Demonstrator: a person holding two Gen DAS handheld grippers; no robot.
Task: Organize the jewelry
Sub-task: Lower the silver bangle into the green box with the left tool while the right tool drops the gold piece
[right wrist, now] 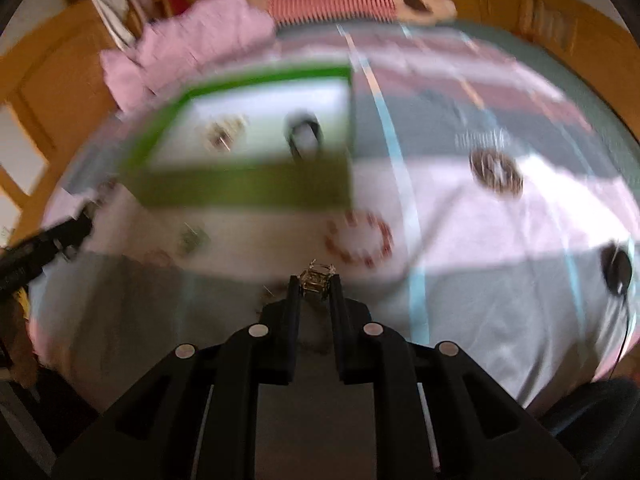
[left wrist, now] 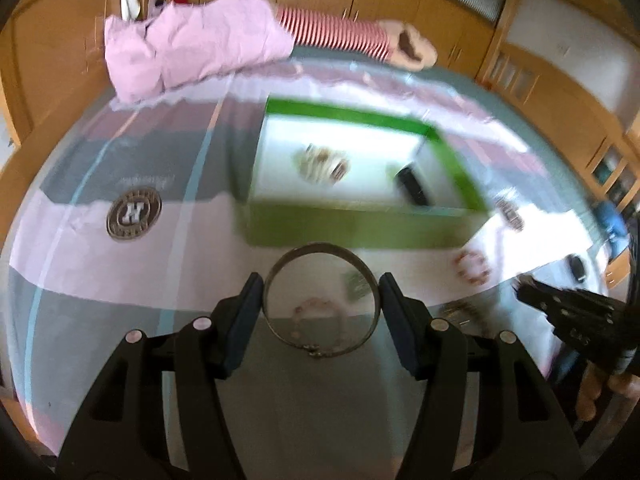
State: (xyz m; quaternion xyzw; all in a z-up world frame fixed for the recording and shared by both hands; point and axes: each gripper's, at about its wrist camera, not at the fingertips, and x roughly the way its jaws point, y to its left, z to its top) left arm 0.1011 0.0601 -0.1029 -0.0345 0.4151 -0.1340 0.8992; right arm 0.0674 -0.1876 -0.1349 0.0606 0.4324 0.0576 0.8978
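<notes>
My left gripper [left wrist: 321,298] is shut on a thin metal bangle [left wrist: 280,276], holding it above the bed sheet just short of the green box [left wrist: 360,230]. The box, white inside, holds a beaded bracelet [left wrist: 323,164] and a dark item [left wrist: 412,186]. My right gripper [right wrist: 315,280] is shut on a small metallic jewelry piece [right wrist: 316,276], held above the sheet. The green box [right wrist: 248,194] lies ahead to its left. A red-and-white beaded bracelet [right wrist: 358,238] lies on the sheet just beyond the right gripper; it also shows in the left wrist view [left wrist: 472,266].
A striped bed sheet [left wrist: 120,288] covers the bed. A pink quilt [left wrist: 192,44] and striped pillow [left wrist: 332,34] lie at the far edge. Small jewelry pieces [right wrist: 192,240] lie on the sheet by the box. A black corded object [right wrist: 616,268] lies at right. Wooden cabinets surround the bed.
</notes>
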